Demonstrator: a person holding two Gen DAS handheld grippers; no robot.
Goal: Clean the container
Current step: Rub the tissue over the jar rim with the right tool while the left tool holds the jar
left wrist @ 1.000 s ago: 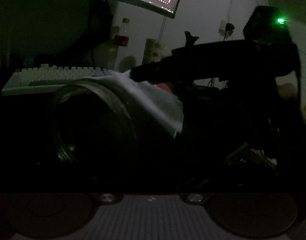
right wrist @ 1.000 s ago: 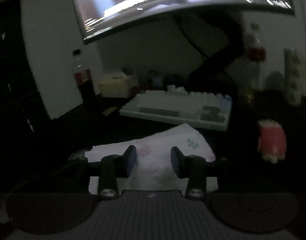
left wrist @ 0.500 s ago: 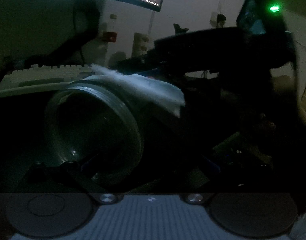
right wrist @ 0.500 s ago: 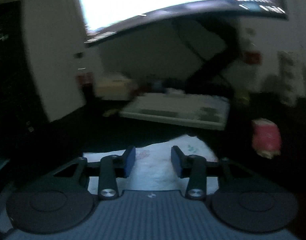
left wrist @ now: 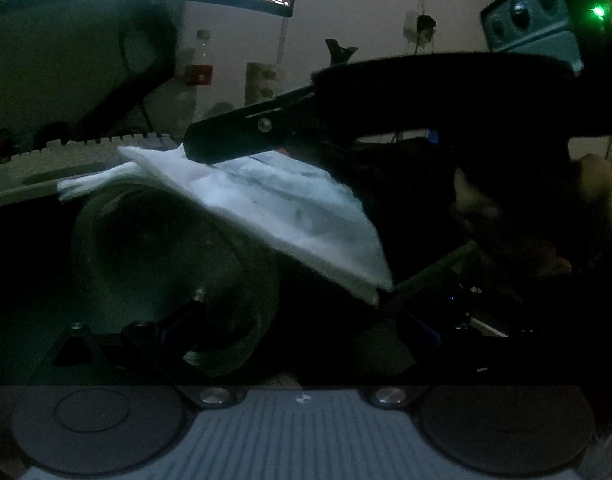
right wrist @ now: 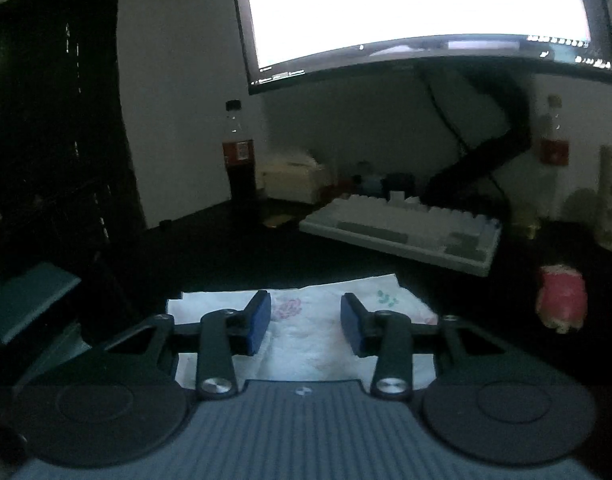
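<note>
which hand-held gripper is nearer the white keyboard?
Right. The right hand-held gripper points toward the keyboard across open dark desk, the tissue between its fingers. The left hand-held gripper sits behind the glass container, further from it.

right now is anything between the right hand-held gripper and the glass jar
Only the white printed paper tissue: it lies draped over the clear glass jar, and the right hand-held gripper sits over it, so nothing else visible blocks the wipe.
</note>
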